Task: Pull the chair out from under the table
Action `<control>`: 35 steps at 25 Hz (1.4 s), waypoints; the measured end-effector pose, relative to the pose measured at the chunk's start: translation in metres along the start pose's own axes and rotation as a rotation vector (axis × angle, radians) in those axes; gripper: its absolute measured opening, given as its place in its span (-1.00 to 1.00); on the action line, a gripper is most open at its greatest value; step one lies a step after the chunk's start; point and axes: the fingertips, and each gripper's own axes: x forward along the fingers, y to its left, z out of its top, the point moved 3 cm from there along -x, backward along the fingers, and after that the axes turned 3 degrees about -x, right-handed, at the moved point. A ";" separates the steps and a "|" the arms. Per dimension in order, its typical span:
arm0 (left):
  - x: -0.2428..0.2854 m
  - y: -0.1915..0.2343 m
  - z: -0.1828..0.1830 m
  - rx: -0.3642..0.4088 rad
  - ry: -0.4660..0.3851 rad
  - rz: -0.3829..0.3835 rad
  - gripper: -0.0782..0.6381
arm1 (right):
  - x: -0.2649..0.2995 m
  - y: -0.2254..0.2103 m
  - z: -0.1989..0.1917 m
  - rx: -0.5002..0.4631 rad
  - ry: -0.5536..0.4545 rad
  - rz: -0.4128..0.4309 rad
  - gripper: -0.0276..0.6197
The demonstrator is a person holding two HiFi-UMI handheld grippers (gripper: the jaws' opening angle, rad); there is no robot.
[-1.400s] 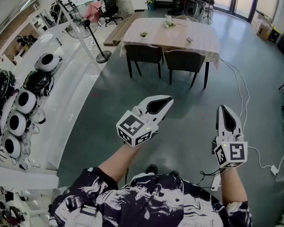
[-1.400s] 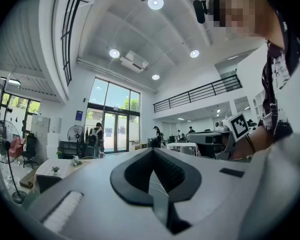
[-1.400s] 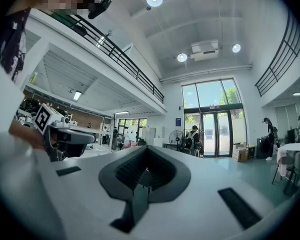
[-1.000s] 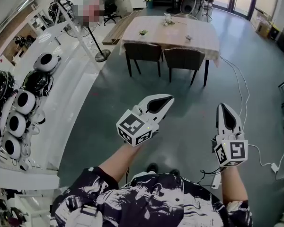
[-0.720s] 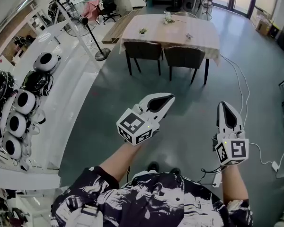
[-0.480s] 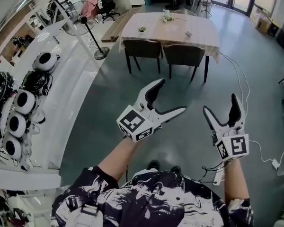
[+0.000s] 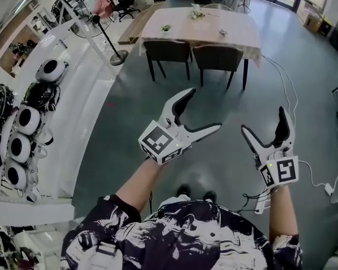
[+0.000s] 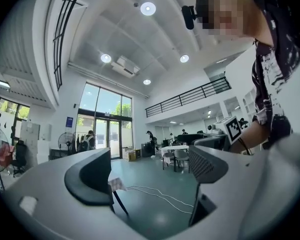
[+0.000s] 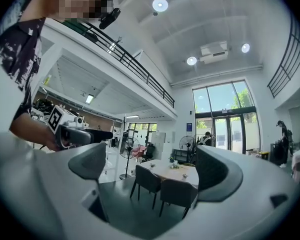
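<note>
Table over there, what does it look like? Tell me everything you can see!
The table is a long rectangle standing far off across the grey floor. Its pale beige top looks like a cloth that hangs down at the edges, over thin dark legs. Three small things, maybe little plants, sit on top. Two dark chairs are pushed in side by side on its near side, their backs close to the edge.

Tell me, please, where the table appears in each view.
Head view: table at top centre, across the floor.
Left gripper view: only its cloth corner and a leg, beside the left-hand jaw.
Right gripper view: table low centre, between the jaws.
Landmark: the two chairs at its near side, in head and right gripper views; the left gripper view lacks them.
</note>
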 end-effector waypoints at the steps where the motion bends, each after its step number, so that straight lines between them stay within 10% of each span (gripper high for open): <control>1: 0.003 -0.001 -0.002 -0.003 0.004 -0.005 0.51 | 0.000 -0.002 -0.002 0.003 0.002 -0.001 0.63; 18: 0.059 -0.008 -0.031 -0.015 0.056 0.065 0.51 | -0.003 -0.075 -0.033 0.026 0.001 0.070 0.63; 35: 0.119 0.208 -0.064 -0.046 0.027 -0.035 0.51 | 0.213 -0.111 -0.059 -0.060 0.040 0.020 0.63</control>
